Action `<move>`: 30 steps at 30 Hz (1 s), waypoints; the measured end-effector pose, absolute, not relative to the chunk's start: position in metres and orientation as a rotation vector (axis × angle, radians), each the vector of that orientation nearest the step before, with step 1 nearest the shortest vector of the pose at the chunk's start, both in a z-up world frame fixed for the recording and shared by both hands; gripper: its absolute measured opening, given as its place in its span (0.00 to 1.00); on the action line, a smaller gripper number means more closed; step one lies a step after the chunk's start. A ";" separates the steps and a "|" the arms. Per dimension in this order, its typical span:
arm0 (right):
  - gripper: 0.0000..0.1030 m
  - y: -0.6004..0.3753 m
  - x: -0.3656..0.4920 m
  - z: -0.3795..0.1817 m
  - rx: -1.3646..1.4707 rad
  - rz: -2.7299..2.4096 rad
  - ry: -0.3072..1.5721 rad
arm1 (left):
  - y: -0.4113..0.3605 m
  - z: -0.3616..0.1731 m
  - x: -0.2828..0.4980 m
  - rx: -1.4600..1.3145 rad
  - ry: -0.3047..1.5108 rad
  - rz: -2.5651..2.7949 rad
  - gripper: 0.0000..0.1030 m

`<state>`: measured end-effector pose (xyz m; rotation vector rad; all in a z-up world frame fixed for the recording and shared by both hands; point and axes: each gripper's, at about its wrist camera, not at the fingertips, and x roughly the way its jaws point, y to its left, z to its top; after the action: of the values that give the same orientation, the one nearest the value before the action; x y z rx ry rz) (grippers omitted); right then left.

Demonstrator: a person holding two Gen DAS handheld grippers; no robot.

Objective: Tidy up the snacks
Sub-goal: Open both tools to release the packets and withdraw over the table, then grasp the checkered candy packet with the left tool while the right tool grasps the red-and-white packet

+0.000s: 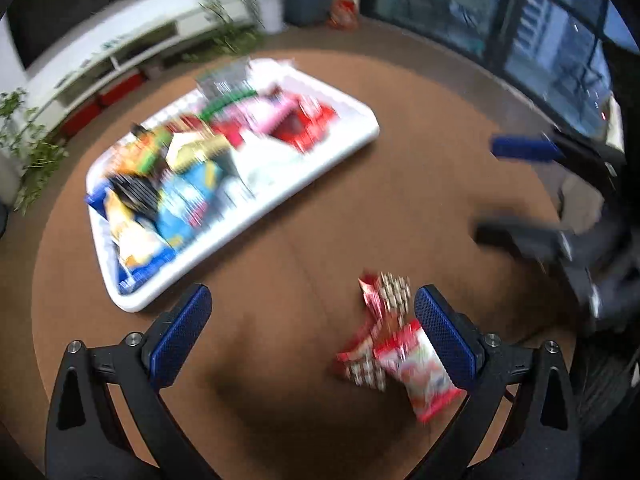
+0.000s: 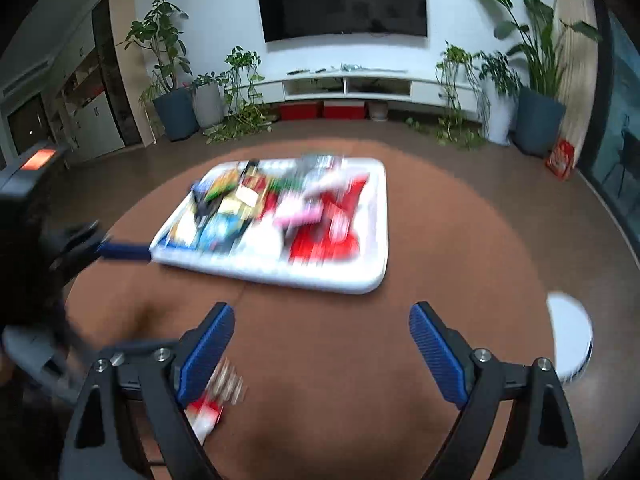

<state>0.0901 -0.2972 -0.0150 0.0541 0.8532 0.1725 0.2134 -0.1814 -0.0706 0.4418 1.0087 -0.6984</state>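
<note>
A white tray (image 1: pixel 352 148) full of mixed snack packets sits on the round brown table (image 1: pixel 400 208); it also shows in the right wrist view (image 2: pixel 376 248). Two or three red and white snack packets (image 1: pixel 396 344) lie loose on the table near me. My left gripper (image 1: pixel 312 328) is open and empty, its right finger just beside those packets. My right gripper (image 2: pixel 320 344) is open and empty over bare table, with the same packets (image 2: pixel 216 396) by its left finger. Both views are motion-blurred. The right gripper shows at the right of the left wrist view (image 1: pixel 508 188).
A white round object (image 2: pixel 570 336) sits at the table's right edge. Beyond the table are a TV wall, a low white cabinet (image 2: pixel 360 84), potted plants (image 2: pixel 172 76) and dark windows (image 1: pixel 520 20). The left gripper's finger (image 2: pixel 120 251) reaches in beside the tray.
</note>
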 end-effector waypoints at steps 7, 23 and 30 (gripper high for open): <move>0.84 -0.263 0.039 -0.043 0.016 0.200 0.927 | -0.185 -0.082 0.201 0.463 1.027 -0.778 1.00; 0.66 -0.228 0.025 -0.064 0.112 0.208 1.019 | -0.194 -0.104 0.206 0.546 1.045 -0.868 0.71; 0.64 -0.223 0.030 -0.066 0.103 0.199 1.027 | -0.203 -0.110 0.199 0.580 1.041 -0.909 0.50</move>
<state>0.0301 -0.2226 -0.0661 0.1034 1.0270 0.1988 0.1987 -0.2031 -0.1103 0.5799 1.0405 -0.9092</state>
